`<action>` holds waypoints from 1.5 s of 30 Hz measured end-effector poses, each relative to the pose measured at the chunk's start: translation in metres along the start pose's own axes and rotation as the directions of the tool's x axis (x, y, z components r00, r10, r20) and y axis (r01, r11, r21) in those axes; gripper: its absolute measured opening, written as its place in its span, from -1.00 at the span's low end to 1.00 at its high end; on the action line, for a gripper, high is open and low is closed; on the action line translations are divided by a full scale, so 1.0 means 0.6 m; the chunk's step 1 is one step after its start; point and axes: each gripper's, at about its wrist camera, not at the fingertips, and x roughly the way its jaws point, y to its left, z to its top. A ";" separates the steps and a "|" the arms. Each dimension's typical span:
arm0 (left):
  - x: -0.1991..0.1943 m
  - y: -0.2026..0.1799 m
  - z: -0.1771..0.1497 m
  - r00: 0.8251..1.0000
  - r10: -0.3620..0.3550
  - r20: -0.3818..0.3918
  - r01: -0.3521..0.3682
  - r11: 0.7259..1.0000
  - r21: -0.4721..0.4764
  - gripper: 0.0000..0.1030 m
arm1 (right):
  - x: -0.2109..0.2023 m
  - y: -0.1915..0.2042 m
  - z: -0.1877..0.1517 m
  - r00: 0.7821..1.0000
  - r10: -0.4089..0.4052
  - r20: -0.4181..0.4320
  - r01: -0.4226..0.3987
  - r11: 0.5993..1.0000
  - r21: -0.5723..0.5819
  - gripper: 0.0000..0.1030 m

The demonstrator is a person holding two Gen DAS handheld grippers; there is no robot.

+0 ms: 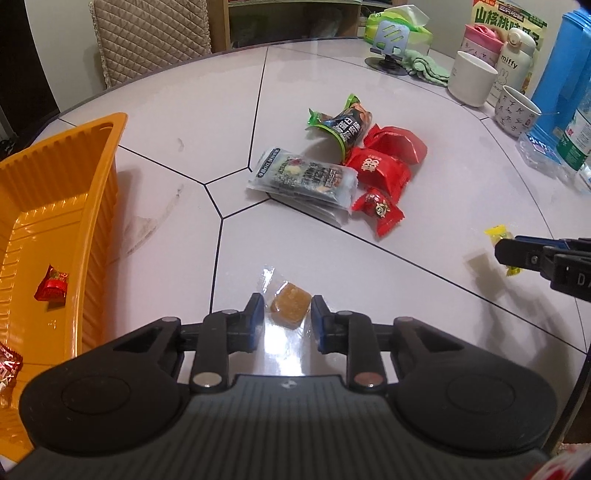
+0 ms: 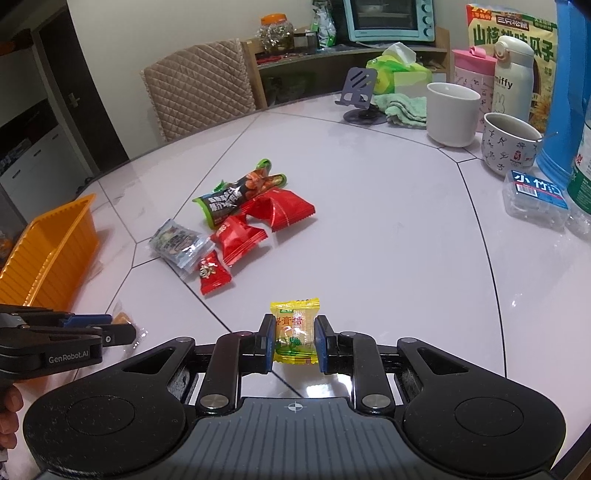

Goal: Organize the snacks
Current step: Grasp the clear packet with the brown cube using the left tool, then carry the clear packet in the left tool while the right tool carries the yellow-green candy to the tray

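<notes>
Two candies sit between your jaws at once. Your left gripper has its jaws apart on either side of a brown cube candy in a clear wrapper, which lies on the tabletop near your edge; the pads look just beside it rather than pressing, so I judge this grasp not yet made. Your right gripper has its blue pads against both sides of a yellow wrapped candy; it looks clamped, though whether the candy is lifted off the surface is hard to tell.

You appear to be mid-pickup in the sorting. The next move calls for you to close the left jaws gently on the cube, since the loose wrapper could slip, then carry both pieces to the orange ribbed tray at the left edge, where a small red candy already lies.

Toward the tabletop's middle, a pile waits: a flat silver packet, a black-and-green snack packet, two red packets and a small red sweet. Along the far right edge stand a white cup, a patterned mug, a miffy bottle and a tissue pack. Beyond the pale tiled surface are a quilted chair and a shelf with a toaster oven.
</notes>
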 end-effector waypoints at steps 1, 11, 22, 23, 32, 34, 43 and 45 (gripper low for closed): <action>-0.004 0.000 -0.001 1.000 -0.003 0.001 0.003 1.000 -0.003 -0.53 | -0.001 0.002 -0.001 1.000 0.002 0.000 -0.002 1.000 -0.002 -0.56; -0.050 0.017 -0.005 0.999 -0.043 0.032 0.045 0.998 -0.046 -0.53 | -0.017 0.035 -0.001 0.999 0.036 0.015 -0.035 0.999 -0.033 -0.56; -0.140 0.062 -0.007 0.993 -0.063 0.100 0.073 0.992 -0.100 -0.53 | -0.052 0.101 0.008 0.993 0.112 0.041 -0.108 0.990 -0.088 -0.56; -0.148 0.067 -0.009 0.993 -0.061 0.104 0.072 0.992 -0.104 -0.53 | -0.055 0.110 0.009 0.992 0.123 0.042 -0.118 0.989 -0.092 -0.56; -0.220 0.138 -0.042 0.992 -0.021 0.128 0.042 0.986 -0.159 -0.53 | -0.077 0.208 0.008 0.972 0.232 0.036 -0.224 0.963 -0.148 -0.56; -0.234 0.158 -0.051 0.991 -0.008 0.133 0.031 0.984 -0.177 -0.53 | -0.077 0.231 0.007 0.967 0.255 0.030 -0.247 0.956 -0.161 -0.56; -0.270 0.252 -0.079 0.988 0.063 0.143 -0.026 0.969 -0.247 -0.53 | -0.065 0.344 0.000 0.937 0.349 -0.005 -0.341 0.913 -0.225 -0.56; -0.271 0.270 -0.084 0.987 0.073 0.140 -0.036 0.967 -0.254 -0.53 | -0.056 0.367 -0.001 0.934 0.358 -0.019 -0.352 0.906 -0.233 -0.56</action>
